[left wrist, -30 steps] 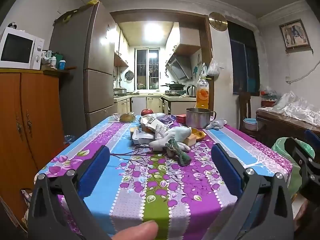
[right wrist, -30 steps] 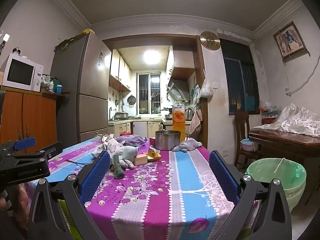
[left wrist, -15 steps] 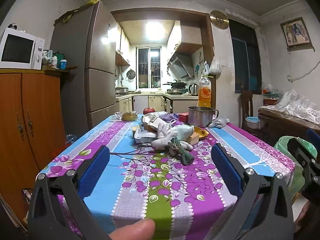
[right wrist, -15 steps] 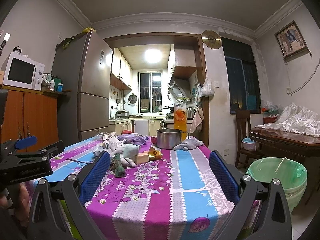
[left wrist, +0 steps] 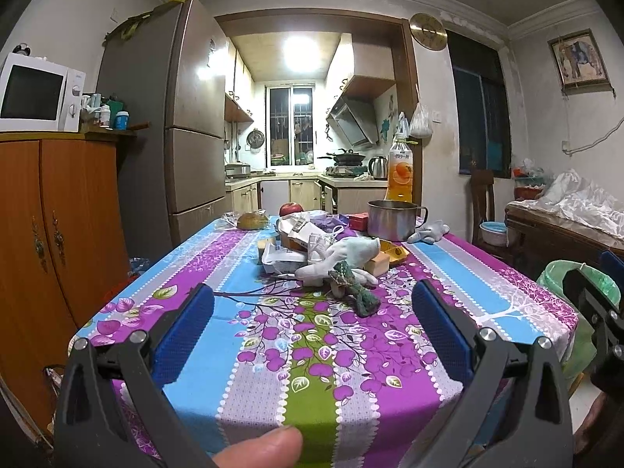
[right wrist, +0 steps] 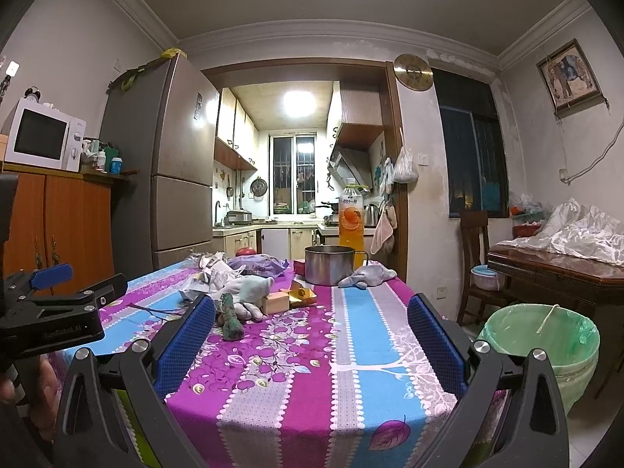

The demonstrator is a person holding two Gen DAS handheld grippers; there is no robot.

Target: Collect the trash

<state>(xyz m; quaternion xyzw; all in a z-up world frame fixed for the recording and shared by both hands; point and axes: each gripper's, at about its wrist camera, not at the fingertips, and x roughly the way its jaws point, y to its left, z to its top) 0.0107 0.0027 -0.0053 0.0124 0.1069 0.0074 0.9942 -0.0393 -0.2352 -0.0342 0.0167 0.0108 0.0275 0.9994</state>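
Left tool and right tool both spread wide, empty, over near table edge, bin beside

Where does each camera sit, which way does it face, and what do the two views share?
Left wrist: on the left gripper, at the table's near end, facing down it toward the kitchen; open blue pads, a thumb tip and the right gripper at the right edge show.
Right wrist: on the right gripper, further right, same heading; open pads and the left gripper show.
Shared: trash pile, metal pot, juice bottle, green-lined bin.
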